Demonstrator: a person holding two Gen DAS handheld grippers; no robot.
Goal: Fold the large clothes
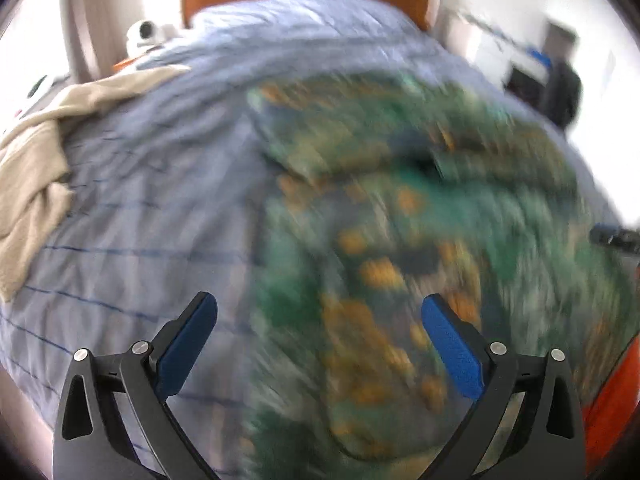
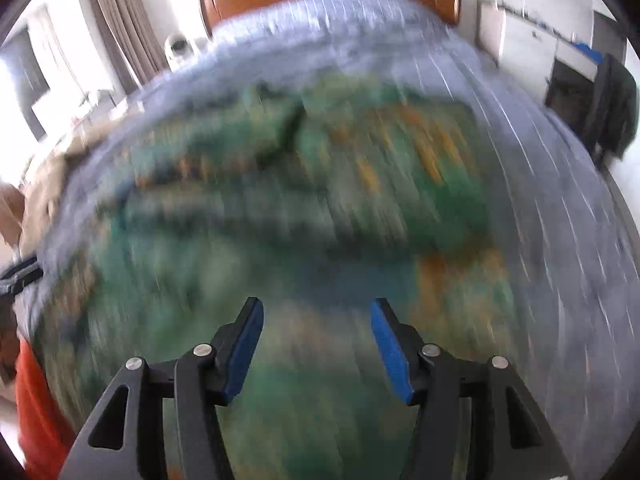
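Left wrist view
Left gripper (image 1: 319, 312): jaws spread wide, nothing between the pads.
Green patterned garment (image 1: 400, 208): blurred, spread over the bed's right half.
Bed (image 1: 152, 208): bare striped cover beside the garment; beige cloth (image 1: 36, 168) on left edge.

Right wrist view
Right gripper (image 2: 317, 316): jaws released, empty.
Green patterned garment (image 2: 280, 220): mid-bed; bare cover (image 2: 568, 280) along the right edge.

Left tongs (image 1: 319, 310): jaws spread wide, blue pads (image 1: 188, 344) facing each other across a broad gap, nothing held between them. Right tongs (image 2: 317, 312): also parted, though less widely, blue pads (image 2: 390, 350) bare, nothing clamped. Both point forward and slightly down. Heavy motion blur ahead of each pair.
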